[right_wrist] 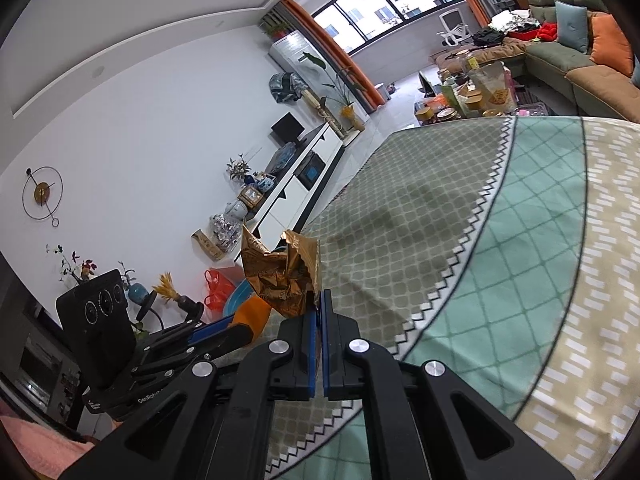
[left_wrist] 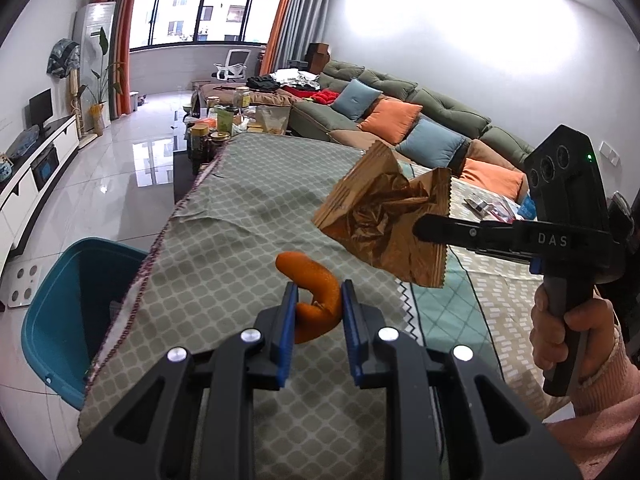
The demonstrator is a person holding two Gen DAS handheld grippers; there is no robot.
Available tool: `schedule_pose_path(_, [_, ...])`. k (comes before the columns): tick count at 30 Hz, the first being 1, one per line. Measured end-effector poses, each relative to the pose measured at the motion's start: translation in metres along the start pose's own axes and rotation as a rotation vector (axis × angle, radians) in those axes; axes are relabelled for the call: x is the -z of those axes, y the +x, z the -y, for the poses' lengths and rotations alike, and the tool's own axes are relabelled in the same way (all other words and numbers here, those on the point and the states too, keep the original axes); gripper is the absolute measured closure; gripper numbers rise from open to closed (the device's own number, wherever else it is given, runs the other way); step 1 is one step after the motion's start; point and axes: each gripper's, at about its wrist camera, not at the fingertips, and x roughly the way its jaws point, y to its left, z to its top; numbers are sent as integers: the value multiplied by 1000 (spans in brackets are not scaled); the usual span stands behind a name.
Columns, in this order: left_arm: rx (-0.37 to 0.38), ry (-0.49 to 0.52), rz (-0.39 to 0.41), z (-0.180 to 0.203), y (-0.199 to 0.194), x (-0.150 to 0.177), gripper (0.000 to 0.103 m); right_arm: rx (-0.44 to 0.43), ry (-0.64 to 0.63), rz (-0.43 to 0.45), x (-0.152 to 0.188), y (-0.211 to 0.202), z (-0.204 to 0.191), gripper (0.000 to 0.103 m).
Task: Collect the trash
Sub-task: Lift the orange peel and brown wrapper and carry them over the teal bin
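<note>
The orange peel [left_wrist: 316, 300] sits between the blue pads of my left gripper [left_wrist: 318, 304], a curled strip whose long axis runs away from me, its free end arching up and hooking back toward the upper left above the cloth. The jaws are only a little apart, closed in on the peel, with the pads pressing its lower part from both sides. In my right gripper [right_wrist: 319, 312] I hold a crumpled golden-brown wrapper [right_wrist: 280, 276]; the jaws are fully closed and pinch it by one serrated edge, so the crinkled body fans out ahead of the fingertips, its open, torn mouth pointing up and away. From the left wrist view that wrapper [left_wrist: 384, 220] hangs in the air above the table, to the right of the peel and higher, with my right hand [left_wrist: 568, 332] in a pink sleeve wrapped around the black handle. Both pieces of trash are held above the table's patterned cloth [left_wrist: 248, 216], grey-green with a teal and beige section on the right. A teal bin [left_wrist: 52, 312] stands on the tiled floor just beside the table's left edge, below the peel's side. At the table's far end jars and packets [left_wrist: 232, 120] crowd together, and a green sofa [left_wrist: 400, 104] with orange and blue cushions runs along the right wall.
</note>
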Motion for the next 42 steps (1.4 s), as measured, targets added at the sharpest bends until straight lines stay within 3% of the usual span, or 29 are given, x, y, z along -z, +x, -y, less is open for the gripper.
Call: schedule_pose_path(42, [-179,-138,57,-82,-28,-6,80,-96,-66,-143,-25,108,-55,101])
